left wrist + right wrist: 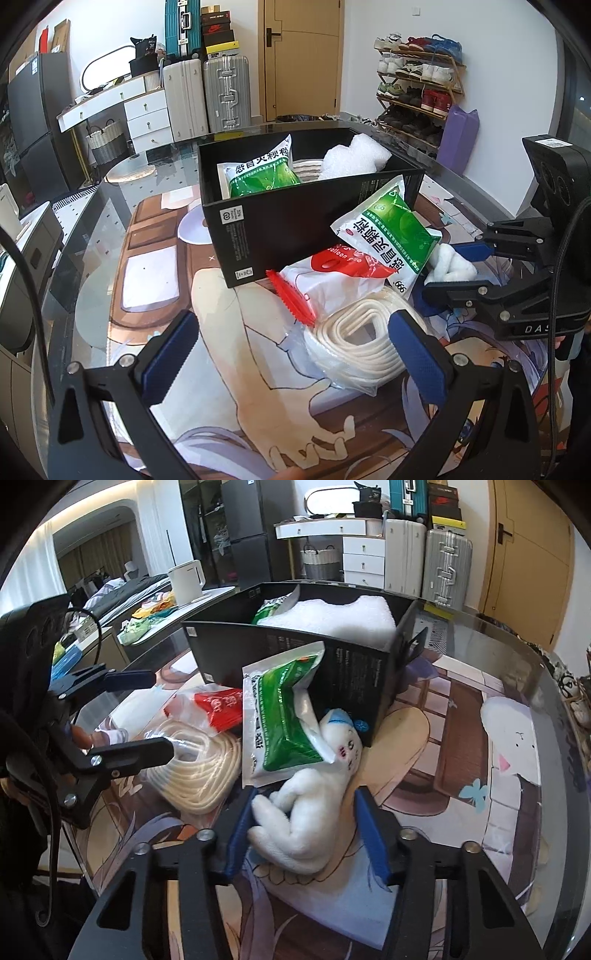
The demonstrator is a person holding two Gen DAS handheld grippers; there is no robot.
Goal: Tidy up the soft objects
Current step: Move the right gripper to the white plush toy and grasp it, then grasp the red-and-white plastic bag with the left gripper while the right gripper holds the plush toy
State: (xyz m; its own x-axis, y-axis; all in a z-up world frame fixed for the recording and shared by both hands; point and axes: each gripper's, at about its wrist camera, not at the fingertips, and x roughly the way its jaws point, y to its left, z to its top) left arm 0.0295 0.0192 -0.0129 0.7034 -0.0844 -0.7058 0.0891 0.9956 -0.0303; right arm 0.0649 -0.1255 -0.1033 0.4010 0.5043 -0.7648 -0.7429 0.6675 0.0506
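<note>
A black box (280, 218) (354, 664) on the table holds a green-white pouch (258, 170), a rope coil and white foam (351, 158). In front lie a second green-white pouch (391, 236) (284, 723), a red-white bag (343, 269) (214, 705), a bagged white rope coil (354, 343) (199, 768) and a white plush toy (310, 805) (450, 266). My left gripper (295, 354) (162, 712) is open, its right finger beside the rope coil. My right gripper (303, 834) (458, 269) is open, with a finger on each side of the plush.
The table carries an anime-print mat (229, 332) under glass; its curved edge (554, 709) is close on the right. Suitcases (225, 92), white drawers (147, 118), a shoe rack (417, 85) and a door stand behind. A white kettle (186, 579) sits on a side counter.
</note>
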